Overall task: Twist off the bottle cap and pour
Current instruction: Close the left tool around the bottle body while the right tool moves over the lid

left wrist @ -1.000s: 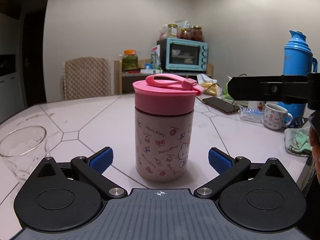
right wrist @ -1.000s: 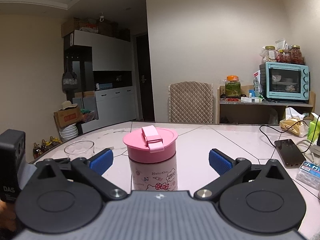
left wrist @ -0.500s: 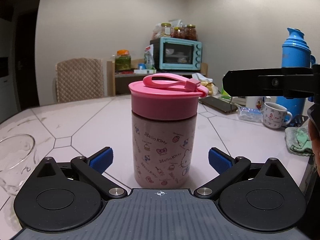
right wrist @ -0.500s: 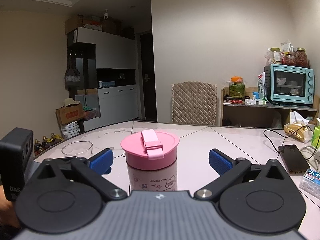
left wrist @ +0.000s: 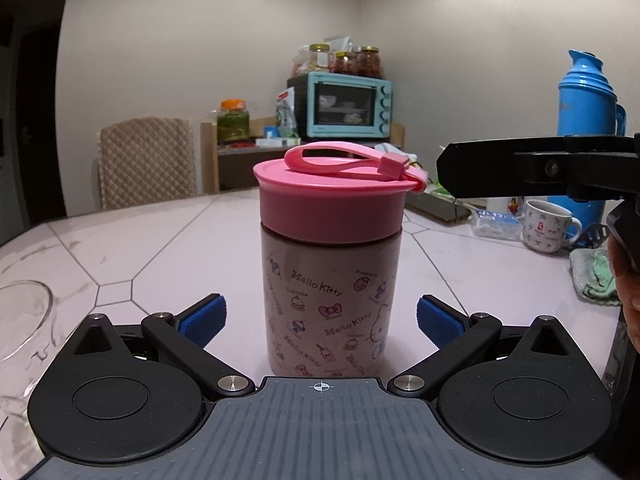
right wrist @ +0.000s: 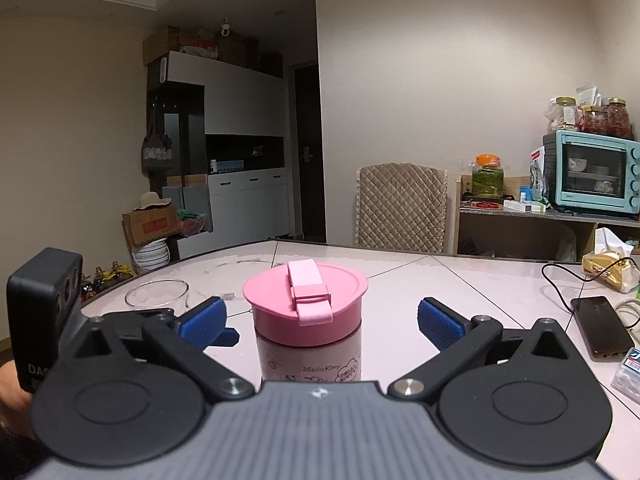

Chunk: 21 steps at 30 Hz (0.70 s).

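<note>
A Hello Kitty bottle with a pink screw cap stands upright on the white table. My left gripper is open, its blue pads either side of the bottle's lower body, not touching. My right gripper is open and level with the cap, pads apart from it. The right gripper's arm shows in the left wrist view, at cap height to the right. An empty glass stands at the left; it also shows in the right wrist view.
A blue thermos, a mug and a green cloth stand at the right. A phone with a cable lies on the table. A chair and a shelf with a toaster oven stand behind.
Both grippers have moved closer to the bottle. The left one has dropped lower around its body. The right one has come in at cap height. Both jaws stay open.
</note>
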Tool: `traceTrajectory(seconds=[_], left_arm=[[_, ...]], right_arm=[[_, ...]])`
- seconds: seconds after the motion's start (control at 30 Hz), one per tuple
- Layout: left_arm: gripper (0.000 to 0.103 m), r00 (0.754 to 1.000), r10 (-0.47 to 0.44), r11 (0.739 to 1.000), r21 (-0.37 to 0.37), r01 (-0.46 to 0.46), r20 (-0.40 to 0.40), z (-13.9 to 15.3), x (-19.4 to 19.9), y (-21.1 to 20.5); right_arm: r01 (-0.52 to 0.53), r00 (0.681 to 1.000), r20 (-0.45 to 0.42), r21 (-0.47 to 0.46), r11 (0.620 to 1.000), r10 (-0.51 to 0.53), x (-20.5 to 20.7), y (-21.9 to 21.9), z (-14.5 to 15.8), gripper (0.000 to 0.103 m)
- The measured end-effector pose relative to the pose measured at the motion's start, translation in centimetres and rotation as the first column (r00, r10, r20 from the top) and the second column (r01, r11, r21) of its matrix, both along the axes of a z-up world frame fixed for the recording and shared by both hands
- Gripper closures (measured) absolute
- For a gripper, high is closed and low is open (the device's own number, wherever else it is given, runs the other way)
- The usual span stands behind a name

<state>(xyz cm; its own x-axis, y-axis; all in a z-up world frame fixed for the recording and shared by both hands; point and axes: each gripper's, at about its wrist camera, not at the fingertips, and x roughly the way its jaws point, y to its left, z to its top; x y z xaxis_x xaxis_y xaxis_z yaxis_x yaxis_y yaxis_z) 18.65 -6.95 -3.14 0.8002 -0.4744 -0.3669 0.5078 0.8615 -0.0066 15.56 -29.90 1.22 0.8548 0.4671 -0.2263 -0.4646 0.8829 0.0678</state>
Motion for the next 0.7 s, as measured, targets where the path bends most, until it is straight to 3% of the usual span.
traceTrajectory(seconds=[0.7], left_arm=[[0.0,0.996,-0.089,0.996,0.021,0.088,0.032,-0.6,2.7,0.0]], right_arm=[[-0.079,0.997,0.016,-0.018,0.997,0.079,1.6,0.5,-0.5,0.0]])
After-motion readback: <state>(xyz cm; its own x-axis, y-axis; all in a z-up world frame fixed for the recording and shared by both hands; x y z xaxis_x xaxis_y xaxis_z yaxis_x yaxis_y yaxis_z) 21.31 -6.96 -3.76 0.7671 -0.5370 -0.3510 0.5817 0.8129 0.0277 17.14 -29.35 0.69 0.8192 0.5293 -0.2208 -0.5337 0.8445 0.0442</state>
